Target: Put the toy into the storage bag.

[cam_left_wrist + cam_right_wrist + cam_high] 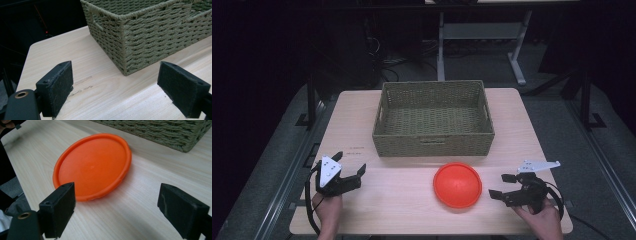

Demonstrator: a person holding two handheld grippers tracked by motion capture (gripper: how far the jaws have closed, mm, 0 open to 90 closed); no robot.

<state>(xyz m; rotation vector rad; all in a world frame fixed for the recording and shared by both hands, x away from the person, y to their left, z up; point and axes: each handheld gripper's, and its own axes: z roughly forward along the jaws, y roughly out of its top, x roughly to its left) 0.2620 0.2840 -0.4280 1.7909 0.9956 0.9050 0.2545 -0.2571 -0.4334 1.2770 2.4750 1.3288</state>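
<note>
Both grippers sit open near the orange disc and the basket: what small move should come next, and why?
Probably ease the right gripper forward so its open jaws straddle the near rim of the orange disc. The disc lies flat on the table, untouched, right ahead of that gripper; the left gripper faces the wicker basket corner instead.

Orange disc (457,184), olive woven basket (433,141)

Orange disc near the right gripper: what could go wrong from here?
The orange disc lies flat on the table, so the open right gripper may slide it instead of catching its thin rim. If lifted by one edge it could tilt and slip. The basket wall stands close behind and might be knocked.
</note>
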